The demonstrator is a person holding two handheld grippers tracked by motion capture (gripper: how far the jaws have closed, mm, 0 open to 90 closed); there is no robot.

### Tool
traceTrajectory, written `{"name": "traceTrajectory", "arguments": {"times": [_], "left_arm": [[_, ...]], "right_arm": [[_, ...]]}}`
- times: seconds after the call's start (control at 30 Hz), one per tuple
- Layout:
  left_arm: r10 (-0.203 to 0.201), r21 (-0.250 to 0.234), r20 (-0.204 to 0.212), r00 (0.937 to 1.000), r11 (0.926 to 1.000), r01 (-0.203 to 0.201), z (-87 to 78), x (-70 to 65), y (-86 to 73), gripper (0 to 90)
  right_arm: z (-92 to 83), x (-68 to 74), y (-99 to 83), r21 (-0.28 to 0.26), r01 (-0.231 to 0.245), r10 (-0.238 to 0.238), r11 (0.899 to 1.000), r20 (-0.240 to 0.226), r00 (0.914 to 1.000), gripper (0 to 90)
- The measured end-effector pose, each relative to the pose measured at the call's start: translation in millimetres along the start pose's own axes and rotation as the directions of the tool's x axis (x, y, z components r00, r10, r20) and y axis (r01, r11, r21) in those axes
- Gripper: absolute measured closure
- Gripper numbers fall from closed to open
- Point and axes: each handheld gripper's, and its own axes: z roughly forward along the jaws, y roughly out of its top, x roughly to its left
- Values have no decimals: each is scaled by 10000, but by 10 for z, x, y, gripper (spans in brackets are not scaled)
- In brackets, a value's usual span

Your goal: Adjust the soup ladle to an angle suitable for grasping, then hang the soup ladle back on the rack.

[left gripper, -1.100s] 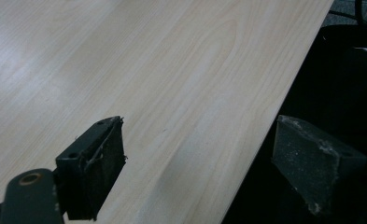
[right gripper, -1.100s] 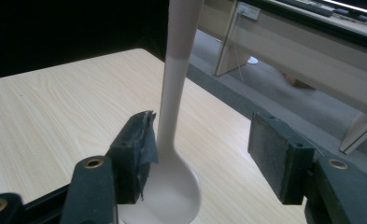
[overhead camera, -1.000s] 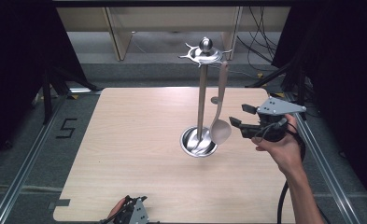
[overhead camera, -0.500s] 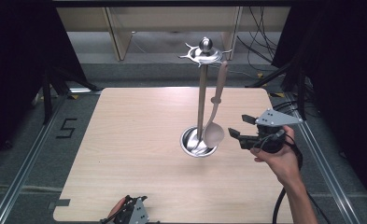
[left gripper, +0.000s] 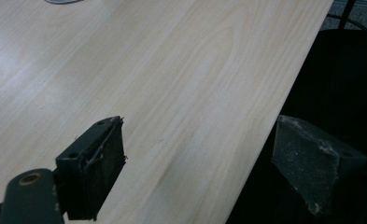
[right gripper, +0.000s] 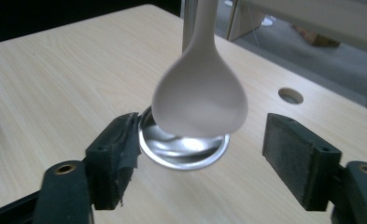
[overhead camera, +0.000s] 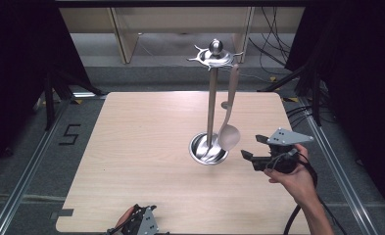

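- Left tool [overhead camera: 140,225] sits at the near edge of the pale wood worktop [overhead camera: 141,147], jaws spread wide with nothing between them.
- Right tool [overhead camera: 255,150], held in a hand [overhead camera: 298,178] near the right edge, has just been opening; its jaws stand wide and grip nothing.
- Just beyond them a pale spoon [right gripper: 200,93] hangs from the steel stand [overhead camera: 211,98], its bowl above the round base.
- A hole [right gripper: 291,95] pierces the worktop farther back.
- Grey floor, dark curtains and cables [overhead camera: 273,54] surround it.
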Motion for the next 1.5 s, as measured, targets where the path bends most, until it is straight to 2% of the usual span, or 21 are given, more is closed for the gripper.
{"name": "traceTrajectory", "arguments": {"times": [0.03,0.1,0.2,0.27,0.37,0.43,0.47,0.57,0.6,0.63,0.9,1.0,1.07,1.1,1.2,1.23,1.27,1.4,1.43,1.47,1.5], "left_arm": [[-137,-109,45,9999,9998,137,-1,-7,0,161],[16,-21,17,10000,10000,-16,-14,8,2,161],[95,35,-5,10000,9999,-95,-7,13,-1,161],[-87,-172,-37,10000,9998,86,-2,1,-13,161],[-35,-16,-61,10000,10000,35,-2,13,-11,161],[-103,-122,-43,9999,9999,103,-5,8,-10,161],[174,109,-46,9998,9998,-174,-18,23,-9,161],[94,58,-50,9999,9999,-94,-16,15,-19,161],[-69,-56,-14,10000,10000,69,-10,10,-23,161],[97,79,-74,9999,9999,-97,-14,23,-26,161],[70,33,-120,9999,10000,-70,-14,11,-26,161],[87,41,-58,9999,10000,-87,-13,9,-25,161],[-102,-205,8,9999,9997,102,7,-11,-31,161],[-96,-148,148,9998,9998,98,-2,-10,-28,161],[79,-8,-24,10000,10000,-79,-20,0,-25,161],[-32,-105,31,10000,9999,32,-16,-7,-26,161],[167,51,-74,9998,9998,-166,-22,5,-24,161],[140,37,22,9999,9999,-140,-12,-1,-26,161],[134,52,21,9999,9999,-134,-11,-1,-27,161],[169,86,-118,9998,9998,-168,-17,-2,-26,161],[199,95,-101,9998,9998,-198,-17,1,-27,161]], "right_arm": [[-15,-9,-14,-27,102,-101,9999,31,9999,273],[-38,-5,-31,-95,238,-237,9997,74,9997,273],[-79,28,-60,89,-13,12,10000,51,10000,267],[-73,19,-83,69,166,-166,9998,24,9999,257],[-69,45,-129,331,-138,140,9994,-48,9999,256],[-52,33,-161,330,-124,125,9994,-25,9999,256],[-53,23,-173,490,-192,197,9986,-85,9998,255],[-39,4,-215,401,-149,152,9991,-61,9999,253],[-40,12,-229,432,-290,291,9986,-33,9996,253],[-56,17,-239,650,-500,506,9966,-74,9987,253],[-98,-10,-321,530,-382,379,9979,65,9993,252],[-127,12,-357,734,-724,727,9947,-9,9974,251],[-128,-15,-395,640,-389,387,9972,45,9992,248],[-136,19,-417,708,-734,732,9948,57,9973,248],[-140,38,-471,742,-822,819,9939,75,9966,244],[-143,21,-486,787,-639,640,9948,15,9979,244],[-149,50,-506,831,-902,902,9924,47,9959,244],[-147,64,-568,819,-920,925,9924,-31,9957,241],[-137,47,-586,715,-635,640,9954,-45,9979,238],[-143,83,-609,883,-908,919,9920,-80,9957,231],[-137,77,-623,835,-750,764,9937,-142,9970,228]]}}
